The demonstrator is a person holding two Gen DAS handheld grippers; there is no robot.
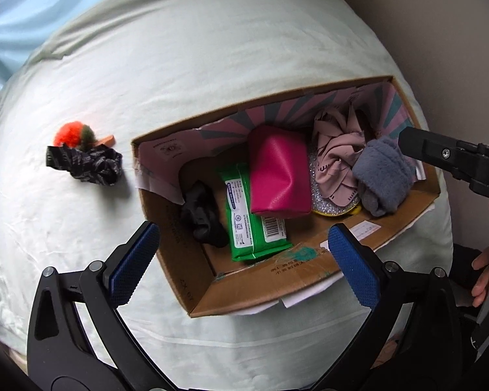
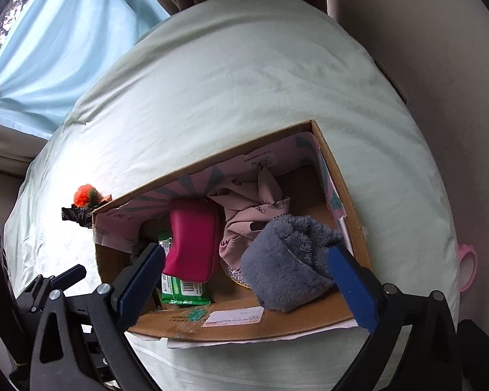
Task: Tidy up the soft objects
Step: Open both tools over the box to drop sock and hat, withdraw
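Observation:
An open cardboard box (image 1: 267,288) (image 2: 244,325) lies on the pale green bed. It holds a black cloth (image 1: 202,218), a green wipes pack (image 1: 247,221) (image 2: 179,288), a magenta pouch (image 1: 277,172) (image 2: 192,238), a pink garment (image 1: 335,153) (image 2: 254,218) and a grey fluffy sock (image 1: 381,176) (image 2: 283,270). My left gripper (image 1: 244,260) is open and empty over the box's near end. My right gripper (image 2: 244,280) is open, its jaws either side of the grey sock, which rests in the box. Outside, left of the box, lie a black patterned cloth (image 1: 88,163) (image 2: 75,216) and an orange pompom item (image 1: 78,135) (image 2: 88,195).
The bed sheet (image 1: 212,65) spreads far and left of the box. A light blue curtain (image 2: 58,45) hangs at the far left. A beige wall (image 2: 423,49) runs along the right. A pink object (image 2: 467,270) pokes out at the bed's right edge.

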